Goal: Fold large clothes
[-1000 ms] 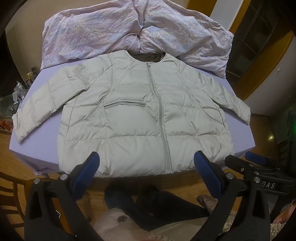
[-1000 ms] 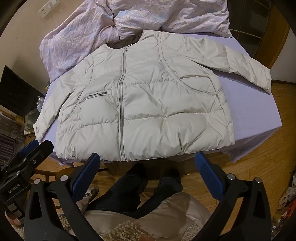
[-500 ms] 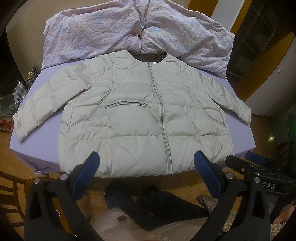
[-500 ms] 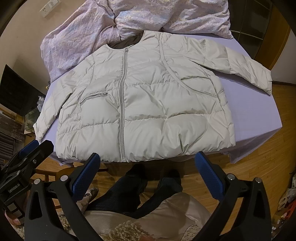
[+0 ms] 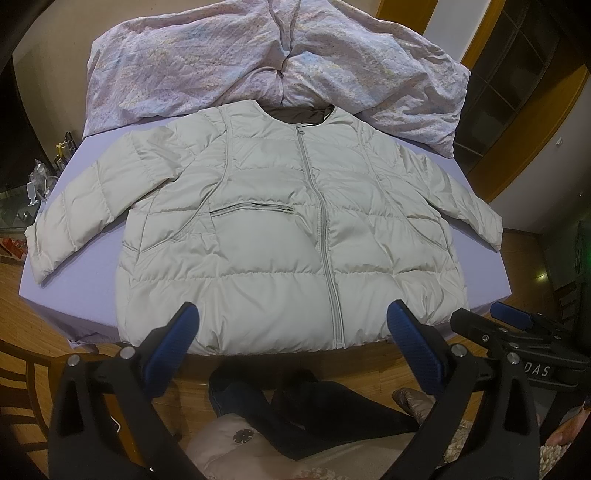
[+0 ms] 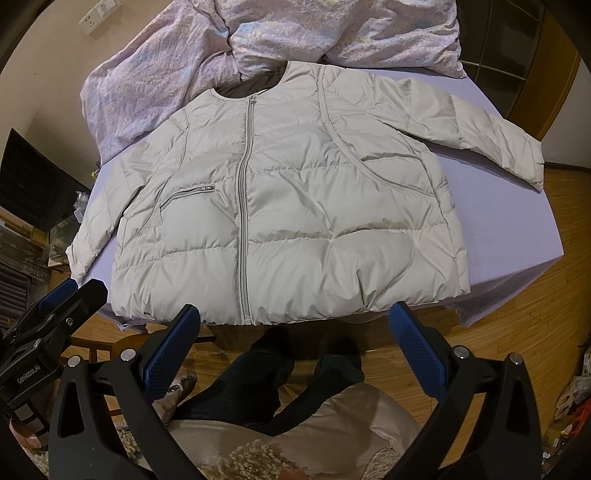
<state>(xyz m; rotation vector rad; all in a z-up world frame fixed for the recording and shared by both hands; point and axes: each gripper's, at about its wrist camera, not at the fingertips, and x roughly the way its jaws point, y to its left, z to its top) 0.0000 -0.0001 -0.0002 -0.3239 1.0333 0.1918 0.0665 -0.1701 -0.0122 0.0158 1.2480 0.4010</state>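
Note:
A pale grey quilted puffer jacket (image 5: 280, 229) (image 6: 295, 206) lies flat and zipped on the lilac-covered table (image 5: 74, 288) (image 6: 517, 221), front up, collar away from me, both sleeves spread out to the sides. My left gripper (image 5: 291, 325) hovers open just short of the jacket's hem, with nothing between its blue pads. My right gripper (image 6: 295, 325) is open too, held over the hem's near edge and empty. In the left wrist view the right gripper (image 5: 513, 325) shows at the lower right; in the right wrist view the left gripper (image 6: 62, 302) shows at the lower left.
A crumpled pink-lilac floral quilt (image 5: 266, 55) (image 6: 295, 33) is heaped at the table's far side, touching the jacket's collar. A person's dark-trousered legs (image 6: 280, 376) are below the near edge. Wooden floor (image 6: 535, 314) surrounds the table; a wooden chair (image 5: 22, 373) stands at the left.
Both views have drifted very slightly; the jacket sits a touch lower in the left wrist view. Nothing was taken hold of, and both grippers stay open.

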